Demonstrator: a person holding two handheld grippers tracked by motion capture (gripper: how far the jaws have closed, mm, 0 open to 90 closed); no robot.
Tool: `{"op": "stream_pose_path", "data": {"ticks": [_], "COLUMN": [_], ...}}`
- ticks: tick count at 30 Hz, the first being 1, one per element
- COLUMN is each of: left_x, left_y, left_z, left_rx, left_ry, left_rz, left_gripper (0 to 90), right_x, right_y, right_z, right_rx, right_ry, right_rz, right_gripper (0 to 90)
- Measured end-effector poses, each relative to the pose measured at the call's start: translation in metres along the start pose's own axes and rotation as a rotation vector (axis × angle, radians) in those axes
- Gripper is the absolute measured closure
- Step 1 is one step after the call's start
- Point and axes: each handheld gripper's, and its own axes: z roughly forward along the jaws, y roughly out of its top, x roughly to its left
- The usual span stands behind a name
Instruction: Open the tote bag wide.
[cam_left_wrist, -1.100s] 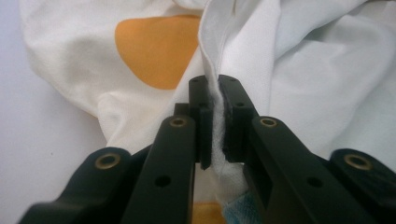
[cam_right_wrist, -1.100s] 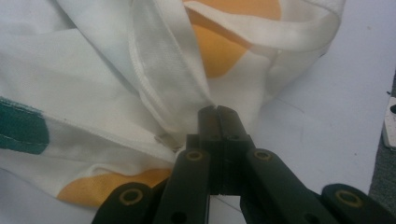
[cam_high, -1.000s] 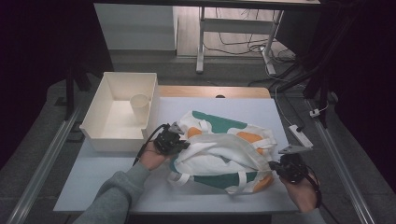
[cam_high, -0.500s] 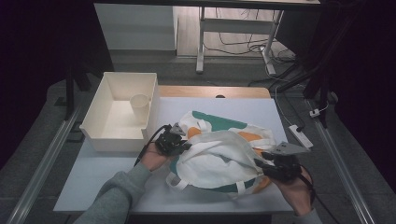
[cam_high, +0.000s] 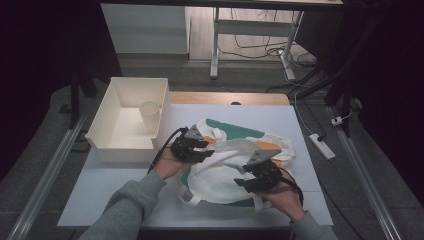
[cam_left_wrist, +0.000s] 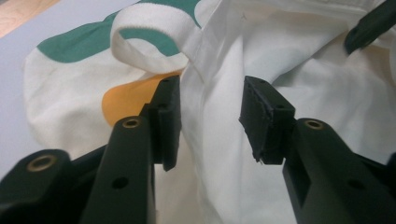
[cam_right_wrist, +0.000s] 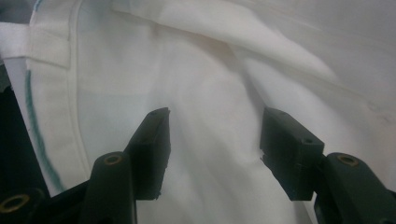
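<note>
While both tongs hover over the cloth bag (cam_high: 235, 155), I've got it lying crumpled in the middle of the counter (cam_high: 110, 200), just right of the white bin (cam_high: 107, 145) with the paper cup (cam_high: 149, 115) standing inside it. My left tongs (cam_left_wrist: 210, 121) are spread wide with a fold of white fabric standing between the jaws, gripping nothing yet; a strap loop (cam_left_wrist: 149, 28) curls just beyond. My right tongs (cam_right_wrist: 212, 149) gape just as wide over the flat white panel, empty too. I judge this stuff light, limp and likely to slump or slide, so a flat panel gives little to bite. Better to pinch a stitched hem or the strap, where the layers are thick and won't slip out.
</note>
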Motion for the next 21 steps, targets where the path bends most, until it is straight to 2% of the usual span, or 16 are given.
{"op": "stream_pose_path", "data": {"ticks": [6, 9, 13, 16, 18, 21], "left_x": [0.010, 0.014, 0.014, 0.012, 0.013, 0.016], "left_y": [0.009, 0.012, 0.015, 0.014, 0.013, 0.011], "left_z": [0.014, 0.022, 0.032, 0.037, 0.039, 0.039], "left_rx": [0.017, 0.042, 0.052, 0.079, 0.088, 0.081], "left_ry": [-0.027, -0.047, -0.074, -0.060, -0.044, -0.066], "left_rz": [-0.026, -0.031, -0.037, -0.019, -0.011, -0.029], "left_gripper": [55.6, 54.6, 54.8, 60.3, 67.7, 76.0], "right_x": [0.001, 0.000, 0.001, 0.002, 0.003, 0.004], "right_y": [0.016, 0.017, 0.013, 0.010, 0.009, 0.006], "right_z": [0.024, 0.029, 0.036, 0.039, 0.041, 0.045], "right_rx": [0.042, 0.051, 0.074, 0.087, 0.102, 0.117], "right_ry": [0.037, 0.047, 0.052, 0.063, 0.062, 0.063], "right_rz": [-0.022, -0.015, -0.007, 0.003, 0.002, 0.002], "right_gripper": [41.9, 41.1, 39.8, 39.6, 39.4, 39.4]}}
